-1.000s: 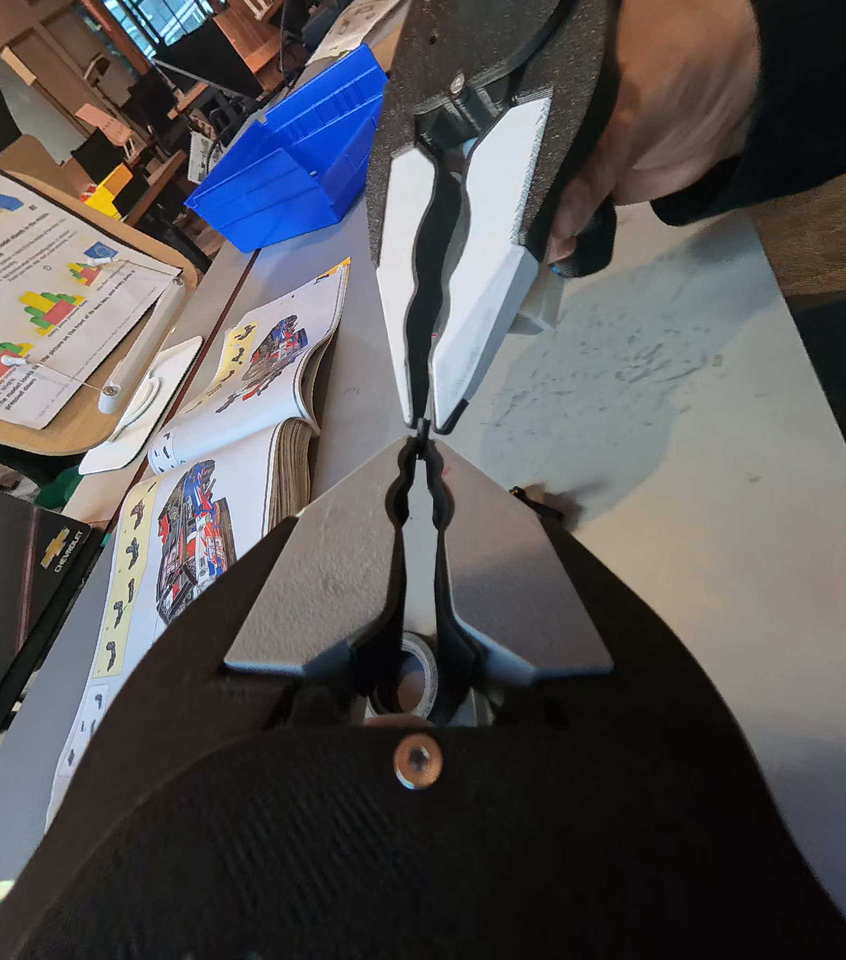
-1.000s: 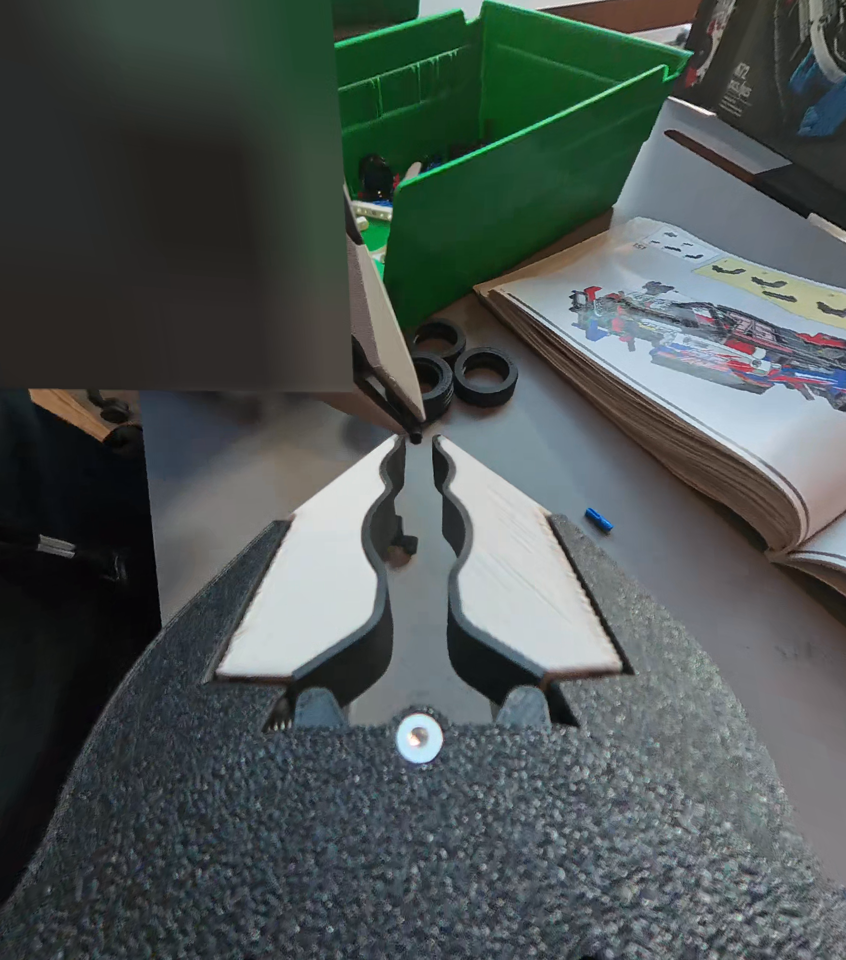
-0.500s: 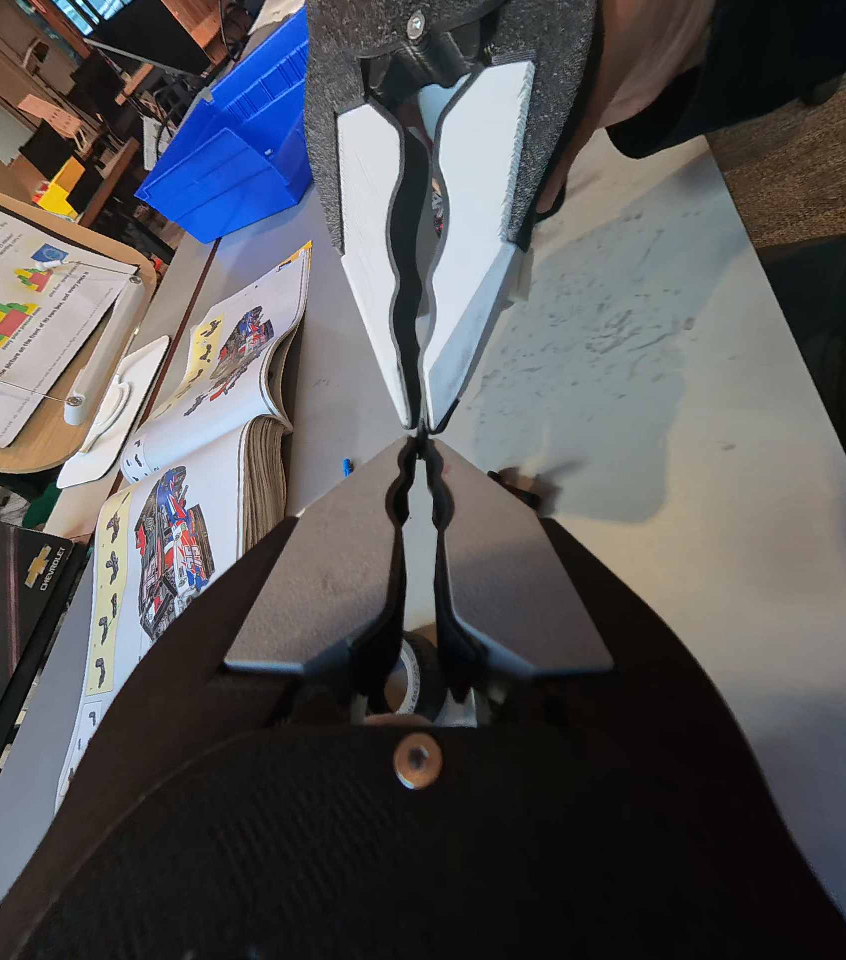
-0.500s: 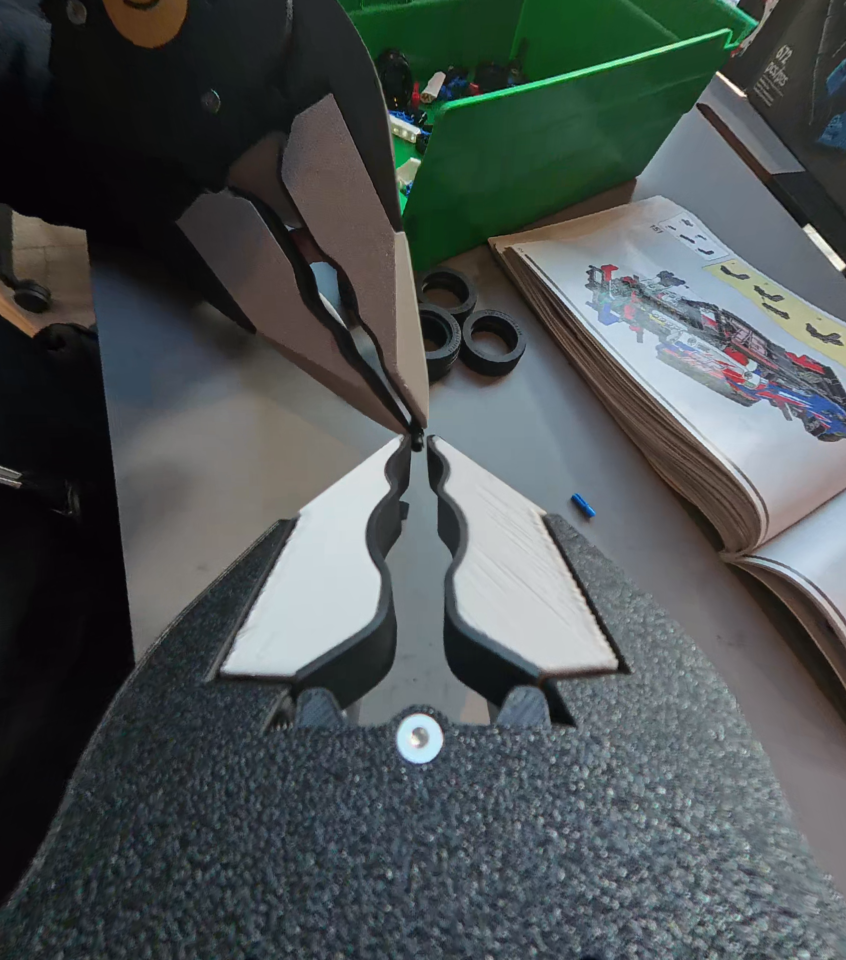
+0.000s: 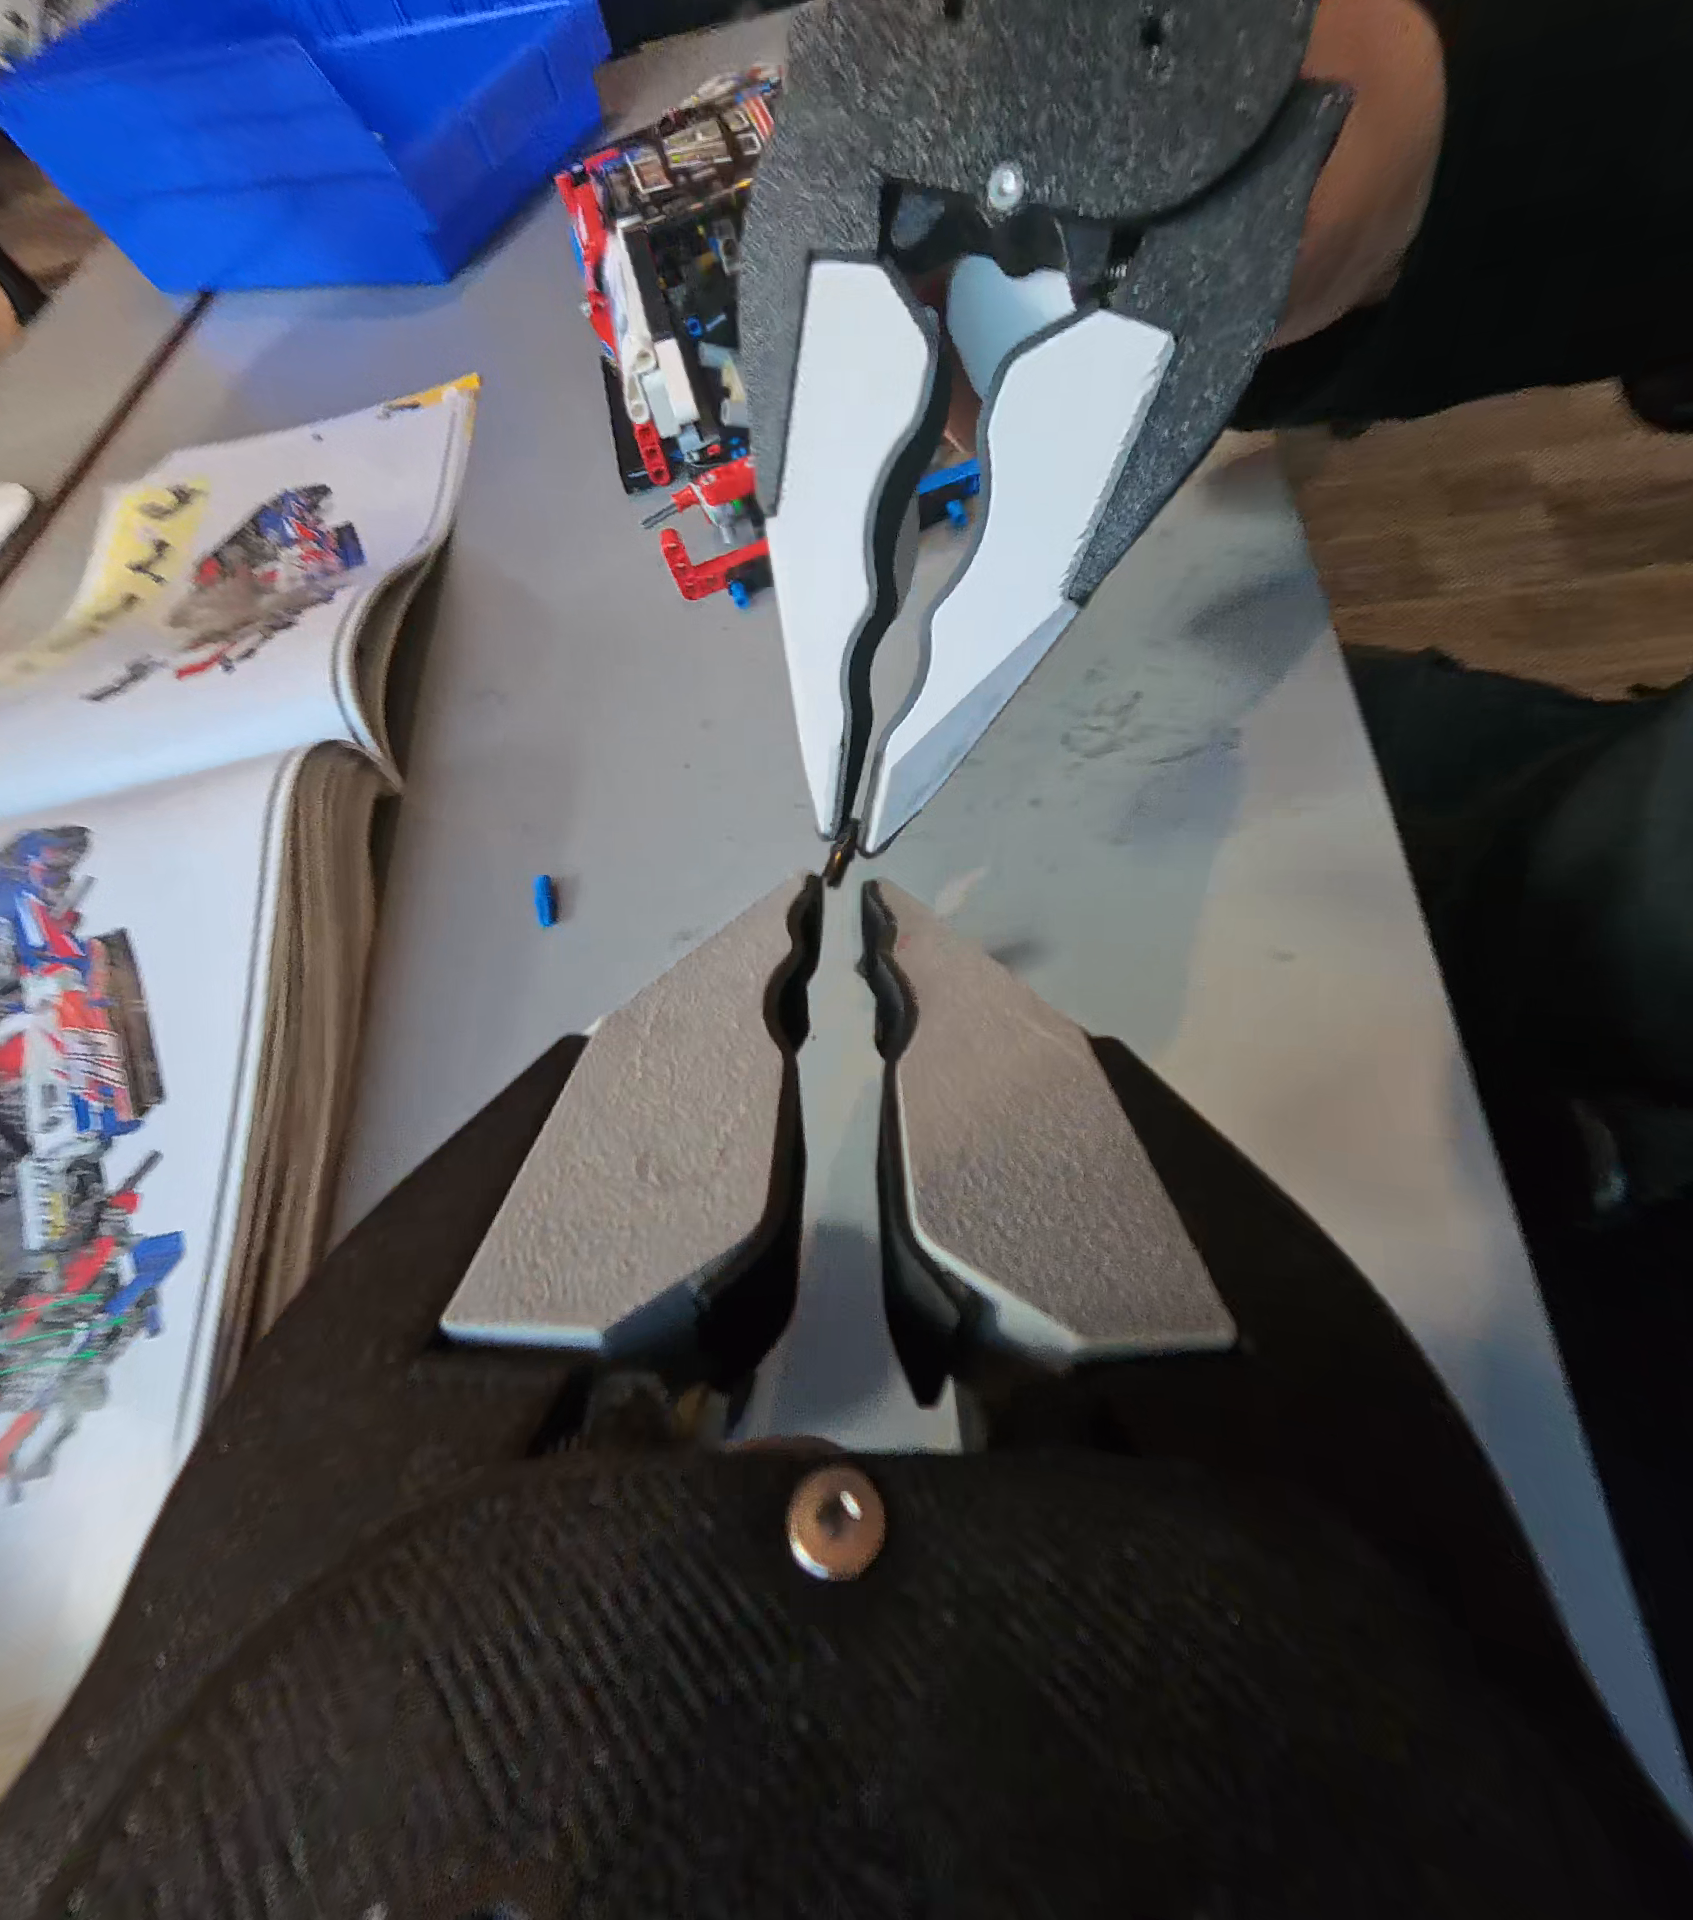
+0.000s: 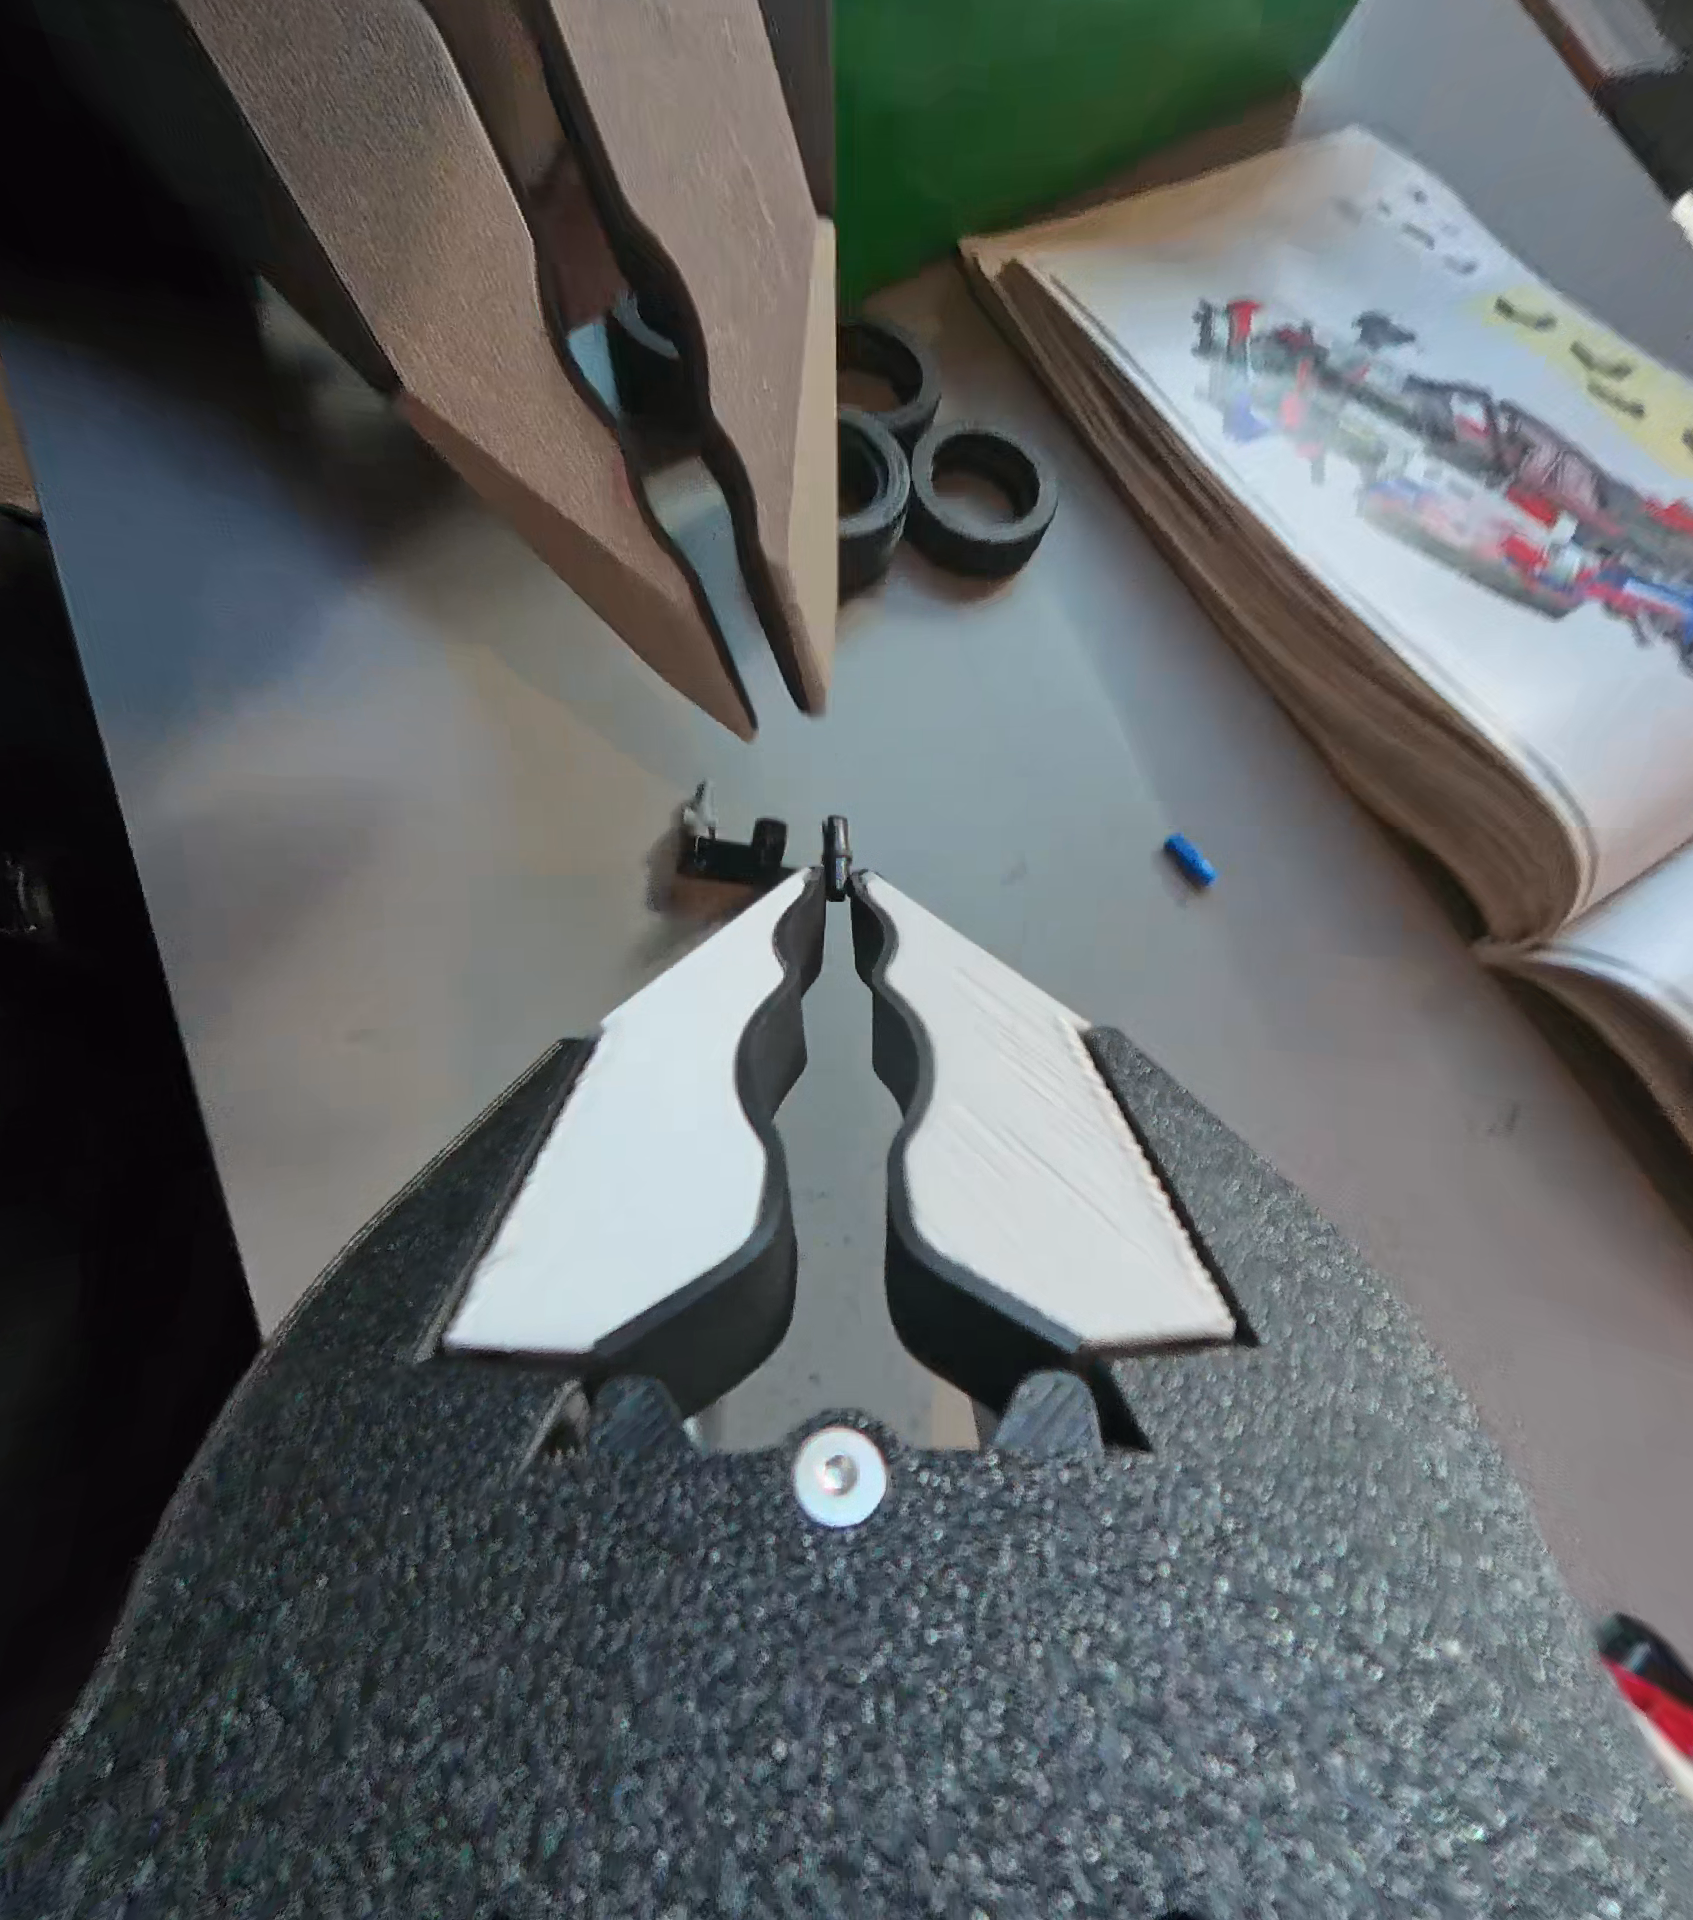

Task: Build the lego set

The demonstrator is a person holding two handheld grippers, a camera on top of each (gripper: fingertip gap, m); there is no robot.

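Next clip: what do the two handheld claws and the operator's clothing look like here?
Both have pointed, wedge-shaped fingers with wavy black inner edges, on a rough black housing with one silver screw. The left claw has grey-brown finger plates; the right claw has white ones. The hand emerges from a black sleeve. No cables visible.

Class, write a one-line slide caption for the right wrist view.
Right claw pinches a small black pin above the grey table, facing the left claw, with black tyres and an open instruction book behind.

This looks like a workshop or lab bench: a grey table [image 5: 613, 727] carries a blue parts bin [image 5: 281, 135] and a green one [image 6: 1029, 104]; an open instruction booklet [image 6: 1444, 499] lies beside loose black tyres [image 6: 977, 488]. Wooden furniture shows blurred behind.
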